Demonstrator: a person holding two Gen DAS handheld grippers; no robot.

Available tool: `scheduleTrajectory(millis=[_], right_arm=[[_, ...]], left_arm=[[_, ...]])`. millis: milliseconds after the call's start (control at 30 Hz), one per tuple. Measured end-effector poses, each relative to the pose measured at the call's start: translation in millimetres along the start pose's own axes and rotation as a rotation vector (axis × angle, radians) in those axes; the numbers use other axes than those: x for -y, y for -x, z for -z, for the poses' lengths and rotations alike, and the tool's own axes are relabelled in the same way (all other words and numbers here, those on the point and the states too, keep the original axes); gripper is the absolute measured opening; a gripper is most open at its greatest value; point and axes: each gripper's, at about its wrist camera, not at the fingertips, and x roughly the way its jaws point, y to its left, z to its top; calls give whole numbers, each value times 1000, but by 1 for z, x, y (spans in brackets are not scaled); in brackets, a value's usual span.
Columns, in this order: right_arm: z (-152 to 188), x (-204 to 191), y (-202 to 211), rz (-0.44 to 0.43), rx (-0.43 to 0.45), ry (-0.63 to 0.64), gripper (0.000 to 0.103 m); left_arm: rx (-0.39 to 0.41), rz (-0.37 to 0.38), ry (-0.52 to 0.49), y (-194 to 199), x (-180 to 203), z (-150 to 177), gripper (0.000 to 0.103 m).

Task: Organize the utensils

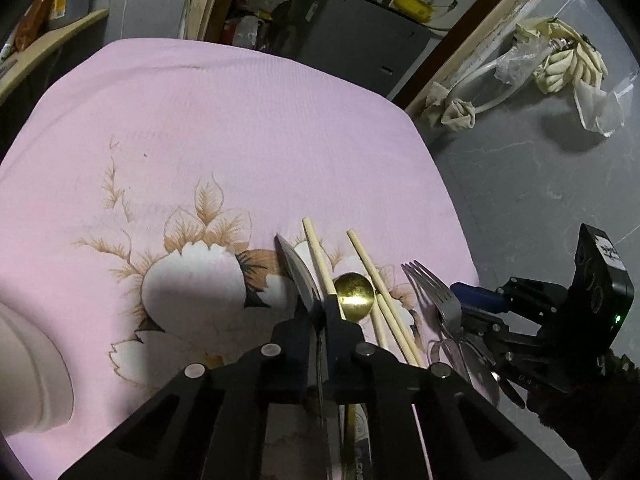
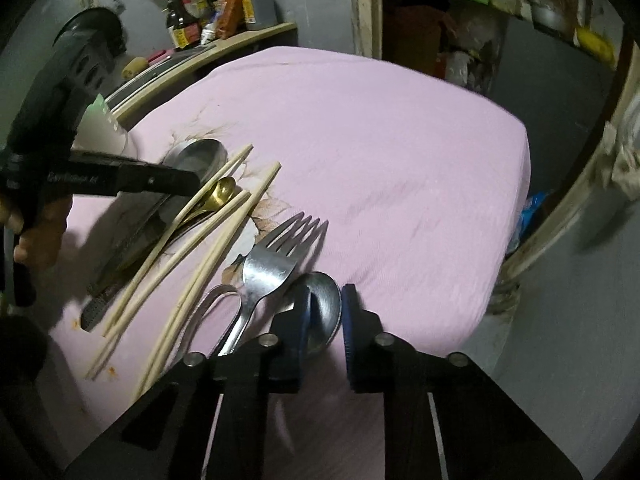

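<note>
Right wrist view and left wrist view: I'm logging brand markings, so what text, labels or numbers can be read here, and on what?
Left gripper arm: pale printed lettering, too blurred to read.
Sauce bottles on the shelf: labels too small to read.
Dark strip beneath the left gripper in the left wrist view: pale letters, cut off, unreadable.
Nothing else carries text.

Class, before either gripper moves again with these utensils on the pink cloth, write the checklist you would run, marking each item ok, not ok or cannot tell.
1. Left gripper shut on the knife: ok.
2. Right gripper open: ok.
3. Steel spoon bowl between the right jaws: ok.
4. Fork apart from that spoon: not ok, they overlap.
5. Chopsticks paired and parallel: not ok, fanned out.
6. Gold spoon free of chopsticks: not ok.
</note>
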Motion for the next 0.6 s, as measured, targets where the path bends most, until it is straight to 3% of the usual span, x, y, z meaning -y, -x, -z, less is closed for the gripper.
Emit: scheduleTrajectory(millis=[367,600], right_arm=[[17,-5,39,6,29,-245,1],[47,-27,47,67,52,-344,1]], left_arm=[[73,29,-27,53,7,14,1],[61,43,-32,63,-5,22,1]])
